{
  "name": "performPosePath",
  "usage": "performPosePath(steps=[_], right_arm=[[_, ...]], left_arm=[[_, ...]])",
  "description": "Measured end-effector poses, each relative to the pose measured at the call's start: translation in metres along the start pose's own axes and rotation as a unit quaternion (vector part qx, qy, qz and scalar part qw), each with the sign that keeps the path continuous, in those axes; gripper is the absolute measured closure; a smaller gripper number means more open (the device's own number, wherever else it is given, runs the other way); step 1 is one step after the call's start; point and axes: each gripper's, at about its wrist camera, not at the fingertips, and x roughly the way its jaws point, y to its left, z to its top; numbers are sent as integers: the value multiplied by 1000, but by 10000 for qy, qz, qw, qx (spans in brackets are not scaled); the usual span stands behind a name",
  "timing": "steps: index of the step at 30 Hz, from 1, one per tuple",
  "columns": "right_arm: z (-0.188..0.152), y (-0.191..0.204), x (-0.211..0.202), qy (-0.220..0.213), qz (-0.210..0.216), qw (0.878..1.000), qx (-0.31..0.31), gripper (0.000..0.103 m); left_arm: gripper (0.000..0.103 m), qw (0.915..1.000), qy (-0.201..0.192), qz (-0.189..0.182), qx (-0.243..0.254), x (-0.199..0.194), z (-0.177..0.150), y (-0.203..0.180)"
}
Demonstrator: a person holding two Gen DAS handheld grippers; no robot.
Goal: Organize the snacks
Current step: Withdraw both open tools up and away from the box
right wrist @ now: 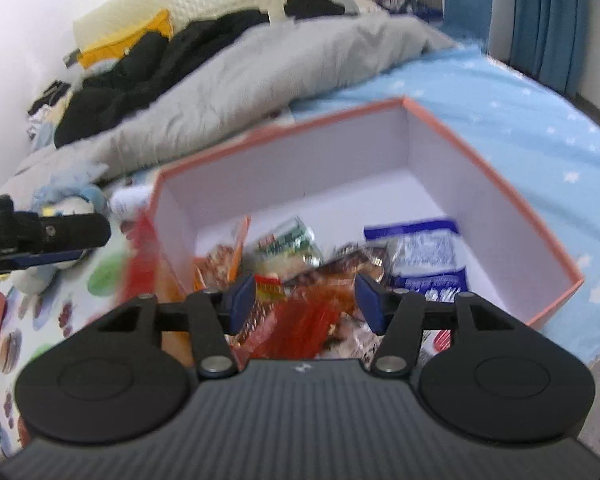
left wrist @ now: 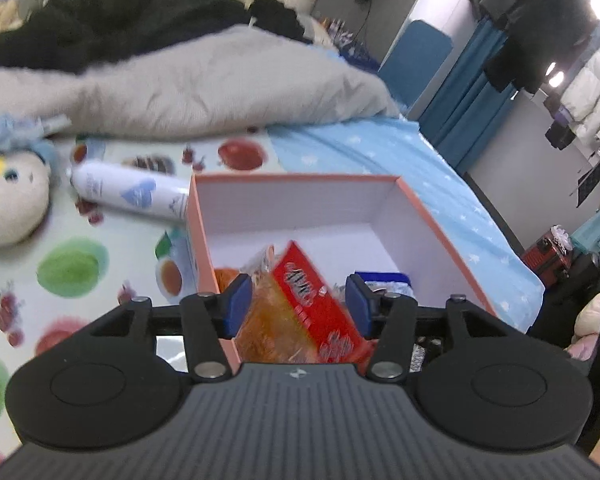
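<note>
A pink box with a white inside (left wrist: 432,216) stands open on the bed; it also shows in the right wrist view (right wrist: 496,184). My left gripper (left wrist: 298,304) is open over the box's near edge, with a red and orange snack packet (left wrist: 312,300) tilted between its jaws, apart from the pads. A blue and white packet (left wrist: 384,280) lies further in. My right gripper (right wrist: 306,304) is open above a pile of snack packets (right wrist: 300,276) in the box, including a blue and white bag (right wrist: 428,256). The left gripper (right wrist: 40,236) shows at the left edge.
A white spray can (left wrist: 128,192) and a plush doll (left wrist: 12,200) lie on the fruit-print cloth (left wrist: 72,268) left of the box. A grey duvet (left wrist: 204,84) and dark clothes (left wrist: 112,20) are behind. Blue star sheet (right wrist: 520,120) lies right.
</note>
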Motion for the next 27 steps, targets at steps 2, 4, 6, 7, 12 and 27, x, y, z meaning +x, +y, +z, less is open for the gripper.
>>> performPosePath(steps=[2,4,6,7,12,27], right_arm=[[6,0,-16,-165,38,9999,-1,45],[14,1,-36,-377,87,9992,-31,45],[21,4,-57,-563,63,9983,-95,45],[25,5,-65,-614,13,9981,-111,45],[37,8,-119,-1084,77,9940,-97,45],[9,18,-198,-1642,350,9857,-100,45]], left_arm=[[43,9998,-169,16,136,-18,5,-7],[42,9991,-346,-10,233,-38,9,-14],[41,9983,-498,-34,306,-58,13,-20],[40,9978,-567,-49,332,-68,14,-23],[39,9953,-888,-73,376,-116,16,-34],[39,9906,-1298,-17,441,-194,-40,-45]])
